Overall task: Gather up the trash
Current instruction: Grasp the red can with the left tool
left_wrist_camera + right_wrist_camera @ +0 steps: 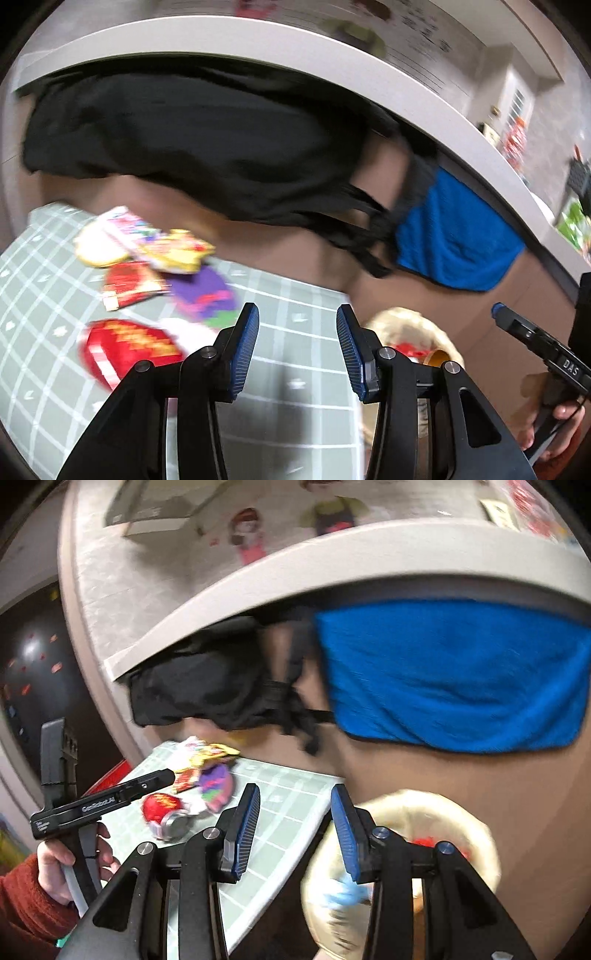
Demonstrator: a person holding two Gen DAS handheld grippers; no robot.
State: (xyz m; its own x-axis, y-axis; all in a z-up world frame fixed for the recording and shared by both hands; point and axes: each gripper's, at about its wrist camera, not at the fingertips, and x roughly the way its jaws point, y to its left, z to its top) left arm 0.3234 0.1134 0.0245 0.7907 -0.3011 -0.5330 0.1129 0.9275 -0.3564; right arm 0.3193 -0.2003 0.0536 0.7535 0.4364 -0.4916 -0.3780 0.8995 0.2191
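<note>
Trash lies in a loose heap on the green checked mat (288, 314): a crushed red can (125, 350), a red snack packet (129, 284), a purple wrapper (203, 291) and a yellow wrapper (177, 251), all blurred. My left gripper (297, 350) hangs over the mat just right of the can, jaws apart with nothing between them. My right gripper (295, 830) also stands parted and empty at the mat's edge, beside the cream-coloured basket (476, 834) that already holds some scraps.
</note>
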